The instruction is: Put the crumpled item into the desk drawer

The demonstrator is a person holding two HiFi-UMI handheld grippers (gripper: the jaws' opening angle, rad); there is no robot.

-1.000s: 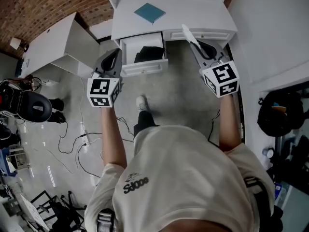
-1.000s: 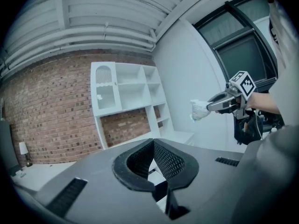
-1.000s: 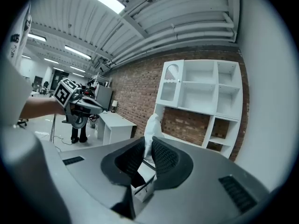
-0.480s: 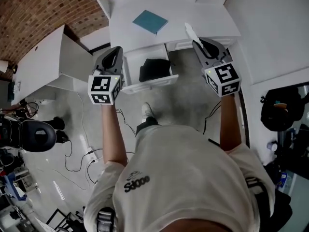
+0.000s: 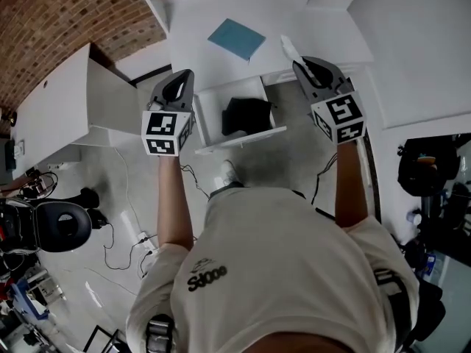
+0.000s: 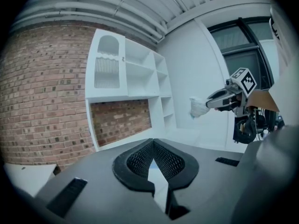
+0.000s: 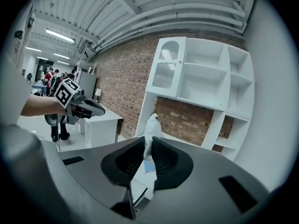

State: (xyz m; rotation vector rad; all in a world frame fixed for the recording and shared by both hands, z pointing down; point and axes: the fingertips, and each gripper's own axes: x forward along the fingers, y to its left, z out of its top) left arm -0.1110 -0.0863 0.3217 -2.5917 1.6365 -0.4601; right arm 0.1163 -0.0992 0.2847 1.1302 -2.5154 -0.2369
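The white desk (image 5: 324, 28) is faced with its white drawer (image 5: 243, 140) pulled open, presumably for loading; the left gripper (image 5: 182, 79) is held beside it, jaws closed on nothing, while the crumpled white paper-like item (image 5: 288, 48) is pinched in the right gripper (image 5: 300, 66) over the desk edge, not yet above the drawer

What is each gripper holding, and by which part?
Right gripper pinches the crumpled white item by its lower end, with its top sticking out. Left gripper holds nothing.
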